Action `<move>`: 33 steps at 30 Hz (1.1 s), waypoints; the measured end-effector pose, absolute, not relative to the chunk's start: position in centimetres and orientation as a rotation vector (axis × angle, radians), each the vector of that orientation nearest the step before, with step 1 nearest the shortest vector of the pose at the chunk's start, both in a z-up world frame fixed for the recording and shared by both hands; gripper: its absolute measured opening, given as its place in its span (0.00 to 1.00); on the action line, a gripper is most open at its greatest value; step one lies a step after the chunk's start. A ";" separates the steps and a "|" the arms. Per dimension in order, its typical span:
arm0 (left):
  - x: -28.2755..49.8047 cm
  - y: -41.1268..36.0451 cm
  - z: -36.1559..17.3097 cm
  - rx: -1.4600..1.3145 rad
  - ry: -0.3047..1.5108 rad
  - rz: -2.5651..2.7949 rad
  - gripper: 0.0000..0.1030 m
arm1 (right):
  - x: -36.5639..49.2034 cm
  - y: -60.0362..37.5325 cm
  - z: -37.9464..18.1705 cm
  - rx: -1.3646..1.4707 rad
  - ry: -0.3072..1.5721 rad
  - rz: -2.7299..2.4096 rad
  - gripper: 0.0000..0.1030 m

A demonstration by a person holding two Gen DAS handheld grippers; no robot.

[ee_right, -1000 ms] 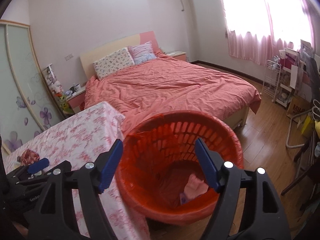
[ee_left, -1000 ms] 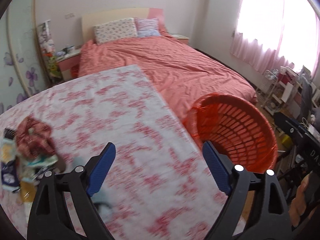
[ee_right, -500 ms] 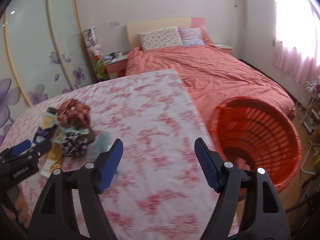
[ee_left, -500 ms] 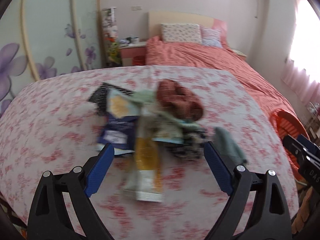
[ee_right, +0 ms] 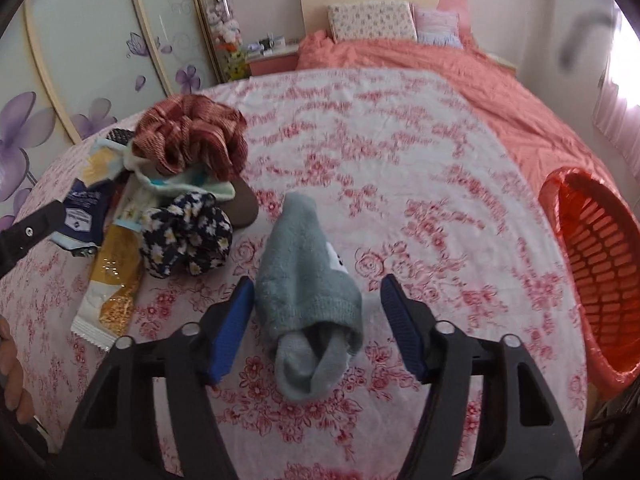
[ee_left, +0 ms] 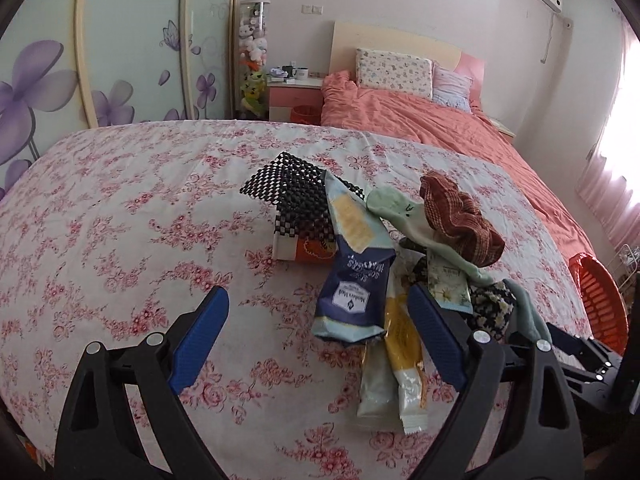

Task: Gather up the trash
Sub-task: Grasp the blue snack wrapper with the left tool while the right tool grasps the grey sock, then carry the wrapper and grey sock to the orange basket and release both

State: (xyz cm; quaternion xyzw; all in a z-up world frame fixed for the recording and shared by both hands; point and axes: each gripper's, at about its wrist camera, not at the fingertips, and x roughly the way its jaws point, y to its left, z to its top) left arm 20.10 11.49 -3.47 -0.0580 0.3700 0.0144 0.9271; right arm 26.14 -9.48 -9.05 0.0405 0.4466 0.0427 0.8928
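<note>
On the flowered tablecloth [ee_left: 120,208] lies a pile of trash: a blue snack packet [ee_left: 352,280], a yellow wrapper [ee_left: 404,344], a black checkered mesh [ee_left: 296,196], a pale green sock [ee_left: 400,212] and a red-brown scrunchie [ee_left: 460,220]. My left gripper [ee_left: 316,296] hovers open in front of the packets, holding nothing. A grey sock [ee_right: 304,280] lies apart from the pile. My right gripper [ee_right: 317,282] straddles it with its jaws closing. The left pad is at the sock's edge and the right pad stands clear of it.
A red plastic basket [ee_right: 592,264] stands off the table's right edge. A dark flowered scrunchie [ee_right: 184,236] lies left of the grey sock. Behind the table are a bed with a coral cover [ee_left: 440,120], a nightstand [ee_left: 296,92] and wardrobe doors. A hand [ee_right: 12,376] shows at lower left.
Both views swung left from the red basket to the pile on the table. The right gripper came down over the grey sock and its jaws narrowed. The left gripper stayed open.
</note>
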 end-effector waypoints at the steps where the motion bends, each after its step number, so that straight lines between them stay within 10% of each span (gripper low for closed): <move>1: 20.3 11.5 -3.6 -0.119 0.759 0.029 0.87 | 26.3 -9.4 -9.1 0.072 0.928 0.082 0.58; 7: 22.0 11.2 -4.6 -0.132 0.791 0.023 0.72 | 27.0 -9.2 -9.0 0.009 0.910 0.043 0.21; 15: 22.5 10.2 -5.0 -0.100 0.793 0.009 0.63 | 28.4 -10.7 -9.3 0.009 0.889 -0.020 0.18; 20: 22.8 10.2 -5.1 -0.109 0.802 -0.032 0.28 | 28.6 -11.4 -9.1 0.037 0.888 -0.037 0.10; 33: 21.0 10.8 -1.8 -0.091 0.702 -0.027 0.21 | 26.4 -12.7 -6.4 0.060 0.815 -0.047 0.09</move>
